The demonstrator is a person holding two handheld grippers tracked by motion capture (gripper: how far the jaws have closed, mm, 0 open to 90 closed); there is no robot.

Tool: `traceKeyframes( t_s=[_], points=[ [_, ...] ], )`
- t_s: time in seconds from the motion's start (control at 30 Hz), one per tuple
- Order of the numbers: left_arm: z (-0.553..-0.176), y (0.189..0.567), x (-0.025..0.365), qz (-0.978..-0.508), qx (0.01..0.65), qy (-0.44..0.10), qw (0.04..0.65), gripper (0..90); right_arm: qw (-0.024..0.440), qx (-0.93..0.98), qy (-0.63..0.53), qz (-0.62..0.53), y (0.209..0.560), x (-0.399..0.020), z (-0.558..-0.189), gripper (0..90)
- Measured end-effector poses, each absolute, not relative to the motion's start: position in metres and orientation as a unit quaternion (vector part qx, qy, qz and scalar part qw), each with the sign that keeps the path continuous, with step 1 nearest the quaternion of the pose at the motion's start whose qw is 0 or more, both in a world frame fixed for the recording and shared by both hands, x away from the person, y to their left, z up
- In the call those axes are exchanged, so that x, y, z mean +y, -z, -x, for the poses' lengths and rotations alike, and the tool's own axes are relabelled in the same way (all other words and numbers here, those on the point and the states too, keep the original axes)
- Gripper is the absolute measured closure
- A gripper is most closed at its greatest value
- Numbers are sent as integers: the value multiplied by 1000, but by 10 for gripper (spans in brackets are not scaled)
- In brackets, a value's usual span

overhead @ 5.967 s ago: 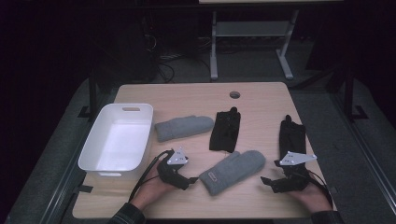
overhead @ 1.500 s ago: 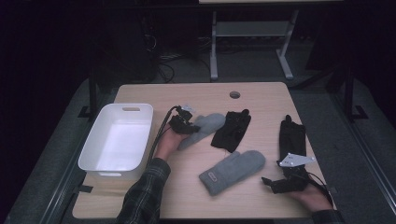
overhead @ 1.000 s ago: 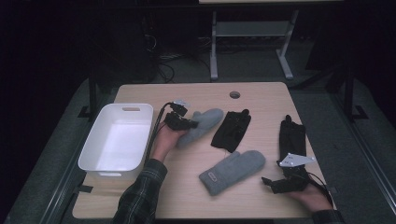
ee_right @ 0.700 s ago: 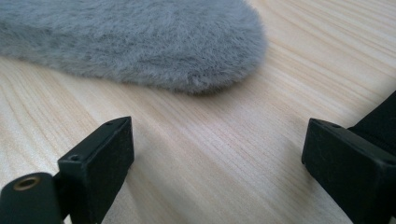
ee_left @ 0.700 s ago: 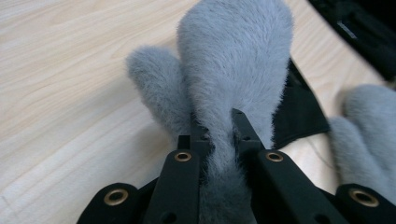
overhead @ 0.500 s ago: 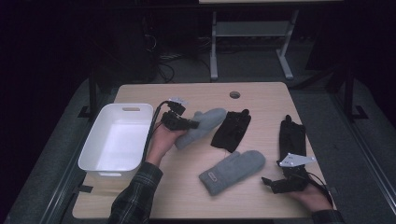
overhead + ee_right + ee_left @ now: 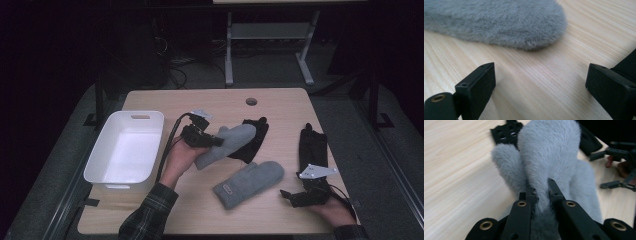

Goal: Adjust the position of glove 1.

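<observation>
My left gripper (image 7: 212, 141) is shut on the cuff of a grey fuzzy mitten (image 7: 227, 144) and holds it off the table, right of the white bin. In the left gripper view both jaws pinch the mitten (image 7: 544, 162), which hangs forward from my left gripper (image 7: 541, 188). A second grey mitten (image 7: 250, 182) lies flat near the front middle. My right gripper (image 7: 290, 196) rests open at the front right. In its own view the flat mitten (image 7: 494, 22) lies just ahead of my right gripper (image 7: 539, 77), apart from both jaws.
A white plastic bin (image 7: 107, 165) stands at the table's left. One black glove (image 7: 256, 137) lies partly under the lifted mitten, another black glove (image 7: 312, 145) at the right. A round cable hole (image 7: 251, 101) is near the far edge.
Since six seconds ago the left gripper has taken hold of the far grey mitten. Over the last second it has lifted it a little and drawn it nearer. The right gripper kept still.
</observation>
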State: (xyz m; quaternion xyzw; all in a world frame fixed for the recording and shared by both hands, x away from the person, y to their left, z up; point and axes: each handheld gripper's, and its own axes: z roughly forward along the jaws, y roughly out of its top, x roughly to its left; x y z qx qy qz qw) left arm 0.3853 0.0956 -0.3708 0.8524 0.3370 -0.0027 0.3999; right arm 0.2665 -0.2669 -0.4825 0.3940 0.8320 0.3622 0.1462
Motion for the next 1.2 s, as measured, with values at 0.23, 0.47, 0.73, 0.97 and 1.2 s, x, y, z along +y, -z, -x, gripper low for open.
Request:
traceKeyframes(
  t_s=[0.23, 0.47, 0.73, 0.97, 1.2],
  points=[
    [-369, 372, 79, -857, 320, 10, 405, 824, 146, 832, -362, -394, 482, -267, -266, 89],
    [-354, 381, 59, -859, 307, 27, 409, 824, 146, 832, -362, -394, 482, -267, -266, 89],
    [-340, 391, 39, -866, 298, 35, 400, 824, 146, 832, -362, -394, 482, -267, -266, 89],
    [-331, 405, 30, -867, 300, 38, 397, 823, 146, 832, -362, -394, 482, -267, -266, 89],
    [-324, 420, 19, -877, 293, 22, 380, 776, 147, 832, -362, -393, 482, -267, -266, 89]
  ],
)
